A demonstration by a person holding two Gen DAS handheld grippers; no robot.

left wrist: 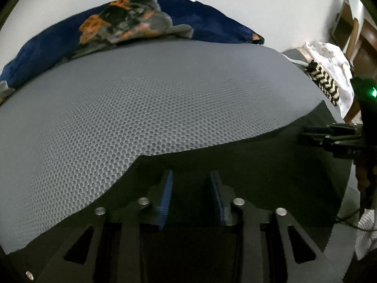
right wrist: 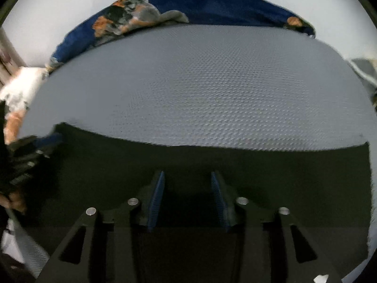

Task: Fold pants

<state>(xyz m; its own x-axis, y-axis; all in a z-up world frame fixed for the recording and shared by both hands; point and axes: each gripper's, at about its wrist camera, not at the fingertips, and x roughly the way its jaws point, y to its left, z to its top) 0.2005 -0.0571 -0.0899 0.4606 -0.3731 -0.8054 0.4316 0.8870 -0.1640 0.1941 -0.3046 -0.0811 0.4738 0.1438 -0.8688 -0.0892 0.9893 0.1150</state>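
Dark pants (left wrist: 271,165) lie spread flat over the near part of a grey honeycomb mat (left wrist: 141,94). My left gripper (left wrist: 191,184) hovers over the dark fabric near its left edge. Its blue pads (left wrist: 167,188) stand apart and I see no fold pinched between them. In the right wrist view the pants (right wrist: 282,176) fill the lower half, below the mat (right wrist: 200,82). My right gripper (right wrist: 187,184) is above them, its blue pads (right wrist: 158,191) also apart with only flat cloth beneath. Each gripper shows in the other's view: the right gripper (left wrist: 329,136) and the blurred left gripper (right wrist: 30,155).
A dark blue cloth with orange and grey patches (left wrist: 132,21) lies bunched along the mat's far edge. A white dotted cloth (left wrist: 329,59) and a black-and-white striped item (left wrist: 322,80) sit at the right, with a wooden door (left wrist: 367,47) behind. The wall is white.
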